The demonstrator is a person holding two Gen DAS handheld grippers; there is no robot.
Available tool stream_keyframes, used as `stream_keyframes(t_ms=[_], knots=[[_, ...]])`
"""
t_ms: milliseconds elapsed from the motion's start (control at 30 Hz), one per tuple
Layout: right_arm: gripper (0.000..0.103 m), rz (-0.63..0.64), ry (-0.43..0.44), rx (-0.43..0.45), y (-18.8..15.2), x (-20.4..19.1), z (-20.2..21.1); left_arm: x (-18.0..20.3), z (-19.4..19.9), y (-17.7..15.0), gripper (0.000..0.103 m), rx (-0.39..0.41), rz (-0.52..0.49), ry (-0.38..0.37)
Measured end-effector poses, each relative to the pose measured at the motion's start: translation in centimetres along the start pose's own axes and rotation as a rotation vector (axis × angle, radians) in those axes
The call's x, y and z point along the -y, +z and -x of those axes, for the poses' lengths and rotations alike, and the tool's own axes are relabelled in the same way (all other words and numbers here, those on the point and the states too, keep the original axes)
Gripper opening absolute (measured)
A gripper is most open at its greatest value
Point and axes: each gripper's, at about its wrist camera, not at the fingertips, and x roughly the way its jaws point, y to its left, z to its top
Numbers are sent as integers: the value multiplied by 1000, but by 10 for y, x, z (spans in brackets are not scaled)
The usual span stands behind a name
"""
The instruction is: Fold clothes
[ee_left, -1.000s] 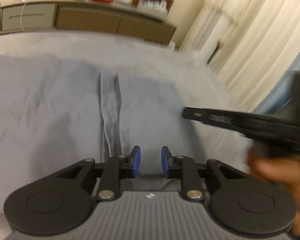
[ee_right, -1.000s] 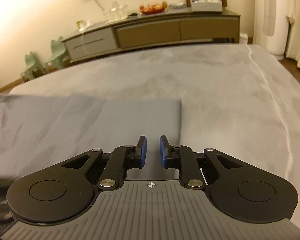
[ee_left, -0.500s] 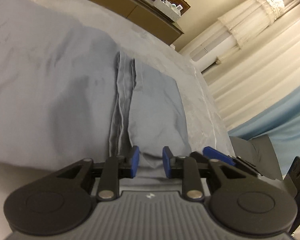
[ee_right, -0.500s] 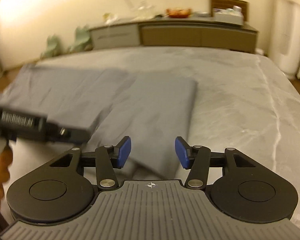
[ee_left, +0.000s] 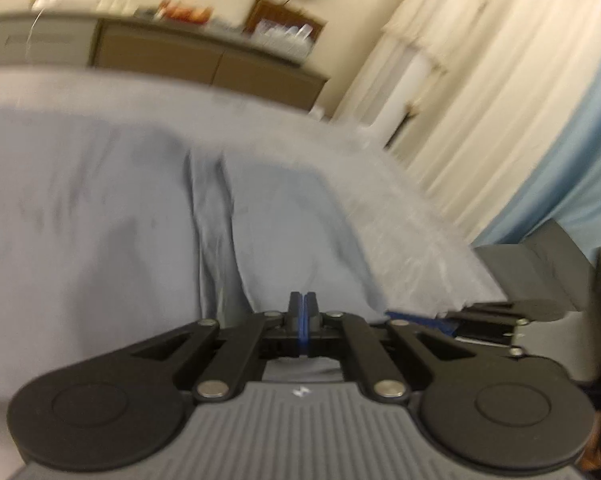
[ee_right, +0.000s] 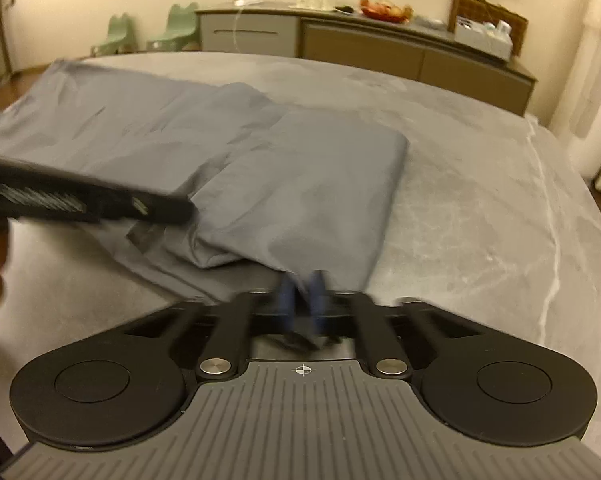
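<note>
A grey-blue garment (ee_right: pixel 300 184) lies partly folded on the grey bed; it also shows in the left wrist view (ee_left: pixel 276 232). My left gripper (ee_left: pixel 303 300) is shut at the garment's near edge, pads together, with cloth right at them. It appears from the side in the right wrist view (ee_right: pixel 100 204). My right gripper (ee_right: pixel 302 292) is nearly closed on the garment's near hem, which bunches between its blurred blue pads (ee_right: pixel 318 288). It shows at the right of the left wrist view (ee_left: pixel 440 320).
The grey bed cover (ee_right: pixel 480 200) spreads to the right. A long sideboard (ee_right: pixel 380 44) with dishes stands against the far wall. Two green chairs (ee_right: pixel 180 28) are at the back left. White curtains (ee_left: pixel 480 120) hang on the right.
Both grippers have closed: the left pads came together and the right jaws narrowed onto the garment's near hem. The left view swung upward and is blurred.
</note>
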Motion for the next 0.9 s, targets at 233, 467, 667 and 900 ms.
stream_keyframes(t_ms=[233,467,667,900], knots=[[0,-30,8,-4,-1,2,0,-21,-3,-6,2,-94,61,-20],[0,-143,42,39,3,16,7,-9,-11,-17,45,-75,112,-76],[0,-160,76,52,6,15,9,8,-17,-18,6,-31,-21,29],[0,-71,87,-58,-2,-1,-9,-3,-14,-23,3,-74,-131,152]])
